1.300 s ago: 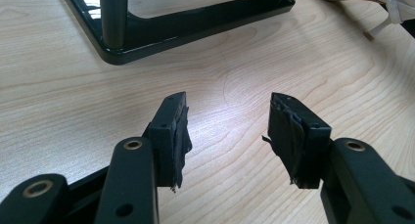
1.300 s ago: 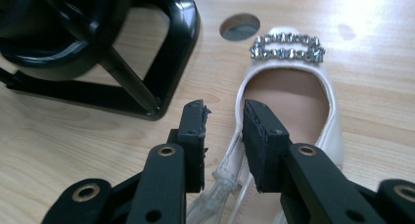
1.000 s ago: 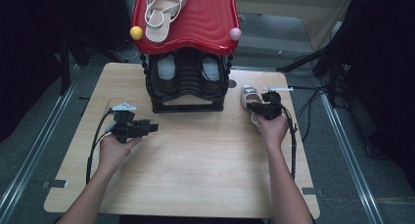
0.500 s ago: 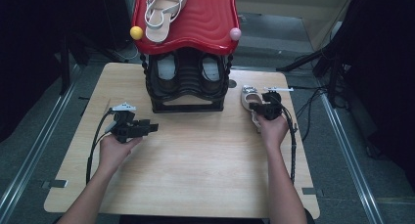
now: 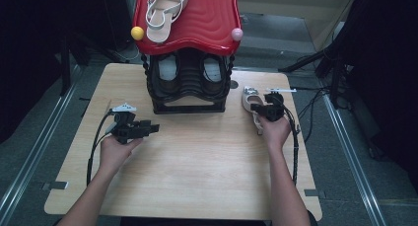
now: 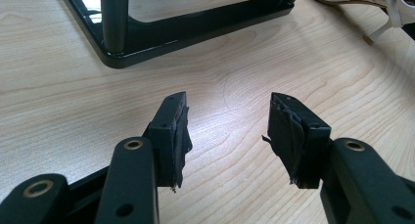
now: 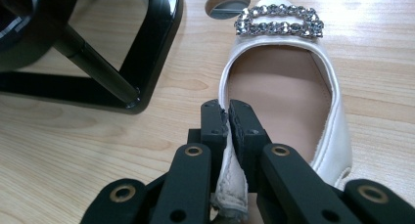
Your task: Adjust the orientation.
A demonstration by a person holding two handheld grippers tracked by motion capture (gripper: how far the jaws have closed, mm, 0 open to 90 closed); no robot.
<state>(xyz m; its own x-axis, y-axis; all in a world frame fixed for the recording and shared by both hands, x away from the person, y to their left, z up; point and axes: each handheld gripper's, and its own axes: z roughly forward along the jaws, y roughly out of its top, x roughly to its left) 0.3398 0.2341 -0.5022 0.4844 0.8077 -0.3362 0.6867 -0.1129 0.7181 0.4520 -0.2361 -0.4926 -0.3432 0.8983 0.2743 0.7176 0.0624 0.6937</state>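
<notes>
One cream shoe [image 7: 288, 101] with a rhinestone buckle [image 7: 279, 22] is lying on the worktop [image 5: 197, 162] just to the right of the black shoe rack [image 5: 187, 83], its long axis running away from the person and its buckled toe pointing toward the far edge; in the high view the shoe [image 5: 250, 101] is sitting partly under the right gripper [image 5: 268, 109]; in the right gripper view the right gripper [image 7: 228, 117] is pinching the shoe's near side wall, its jaws nearly shut with only the thin cream edge between them; the left gripper [image 5: 143, 129] is being held low over the left part of the worktop, well apart from the shoe; in the left gripper view its jaws are standing wide open around bare wood, with the left gripper [image 6: 227, 128] gripping nothing and facing the rack's black base [image 6: 147, 43]; the worktop is pale wood grain; a red wavy top [image 5: 197, 23] on the rack is carrying a strappy sandal [image 5: 165, 11]; two dark shoes [image 5: 190, 73] are sitting on a lower shelf; dark surroundings and grey floor are ringing the table.
</notes>
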